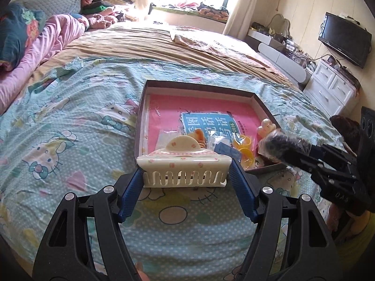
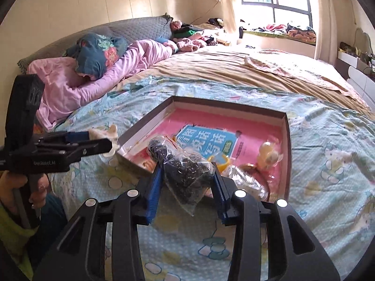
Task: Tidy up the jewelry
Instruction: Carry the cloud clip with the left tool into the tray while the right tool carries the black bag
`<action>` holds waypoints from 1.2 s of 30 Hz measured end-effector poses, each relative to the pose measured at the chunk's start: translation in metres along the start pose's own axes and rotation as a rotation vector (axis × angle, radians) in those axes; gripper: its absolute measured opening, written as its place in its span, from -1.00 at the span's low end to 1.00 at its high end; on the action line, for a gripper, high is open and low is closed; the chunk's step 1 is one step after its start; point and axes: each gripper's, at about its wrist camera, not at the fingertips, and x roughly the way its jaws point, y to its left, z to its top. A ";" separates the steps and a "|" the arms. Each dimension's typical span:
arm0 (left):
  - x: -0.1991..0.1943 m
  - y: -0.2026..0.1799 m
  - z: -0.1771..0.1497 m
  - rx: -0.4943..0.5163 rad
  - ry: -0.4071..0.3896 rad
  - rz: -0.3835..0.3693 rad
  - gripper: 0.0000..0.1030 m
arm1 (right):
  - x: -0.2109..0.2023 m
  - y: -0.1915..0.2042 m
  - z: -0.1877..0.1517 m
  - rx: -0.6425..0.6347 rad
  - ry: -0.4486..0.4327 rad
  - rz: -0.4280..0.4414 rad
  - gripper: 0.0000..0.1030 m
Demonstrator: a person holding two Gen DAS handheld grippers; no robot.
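Note:
A cream hair claw clip point(image 1: 185, 164) with small pink flowers is squeezed between the blue pads of my left gripper point(image 1: 186, 171), just in front of the open dark-rimmed box point(image 1: 201, 87). The box holds a pink book, yellow rings point(image 1: 246, 148), small packets and a pale beaded clip point(image 1: 266, 126). My right gripper point(image 2: 187, 165) is shut on a clear plastic bag of dark beads point(image 2: 185, 175), lifted over the box's near edge point(image 2: 131, 161). In the right wrist view the left gripper point(image 2: 103, 145) with its clip point(image 2: 110, 135) sits to the left. The right gripper point(image 1: 288, 149) shows at the right of the left wrist view.
The box lies on a bed with a blue cartoon-cat blanket point(image 1: 70, 140). Pink bedding and pillows point(image 2: 98, 70) are heaped at the headboard. A television point(image 1: 344, 38) and white drawers point(image 1: 332, 89) stand right of the bed. A hand point(image 2: 35, 187) grips the left tool.

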 end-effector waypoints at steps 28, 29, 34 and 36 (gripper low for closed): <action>0.051 -0.002 0.014 0.022 0.057 -0.009 0.22 | 0.048 -0.023 0.019 0.040 0.021 -0.043 -0.27; 0.053 -0.002 0.013 0.021 0.060 -0.007 0.22 | 0.052 -0.024 0.019 0.046 0.029 -0.043 -0.27; 0.060 0.001 0.011 0.023 0.083 -0.009 0.23 | 0.065 -0.026 0.015 0.058 0.070 -0.040 -0.27; 0.060 0.001 0.011 0.025 0.086 -0.004 0.23 | 0.070 -0.026 0.012 0.071 0.095 -0.032 -0.26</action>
